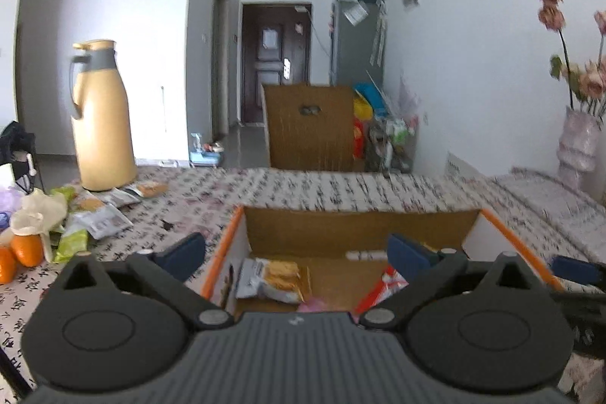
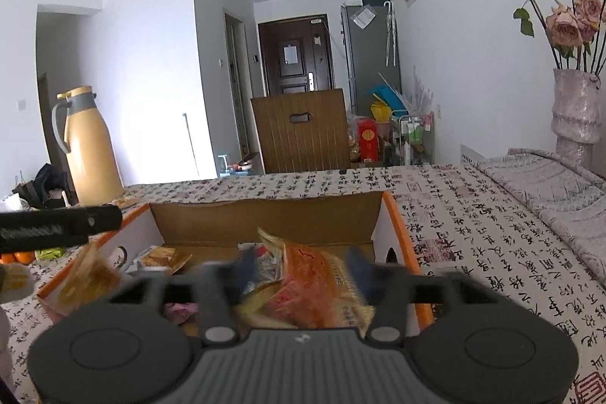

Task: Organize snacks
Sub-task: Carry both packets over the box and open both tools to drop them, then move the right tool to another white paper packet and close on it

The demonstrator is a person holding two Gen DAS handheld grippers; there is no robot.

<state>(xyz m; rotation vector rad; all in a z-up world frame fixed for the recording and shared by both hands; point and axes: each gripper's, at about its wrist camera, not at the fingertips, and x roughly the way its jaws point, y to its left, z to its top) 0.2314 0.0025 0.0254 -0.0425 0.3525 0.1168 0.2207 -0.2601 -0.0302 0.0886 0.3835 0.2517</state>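
An open cardboard box with orange edges [image 1: 223, 245] [image 2: 397, 226] stands on the patterned tablecloth. Above its near left part my left gripper [image 1: 295, 252] is open, with nothing between its blue pads. Below it in the box lie a cracker packet [image 1: 270, 279] and a red packet [image 1: 382, 286]. My right gripper [image 2: 303, 275] is over the box's near right part with its fingers wide apart. An orange-red snack packet [image 2: 310, 286], blurred, sits between them; the pads do not seem to press it. A blurred yellowish packet [image 2: 91, 275] shows at the box's left wall.
A tan thermos jug [image 1: 100, 116] stands at the table's far left, with loose snack packets [image 1: 102, 214] and oranges [image 1: 26, 248] near it. At the right stands a vase of dried roses [image 2: 575, 108]. A wooden chair back [image 2: 301, 131] rises beyond the far edge.
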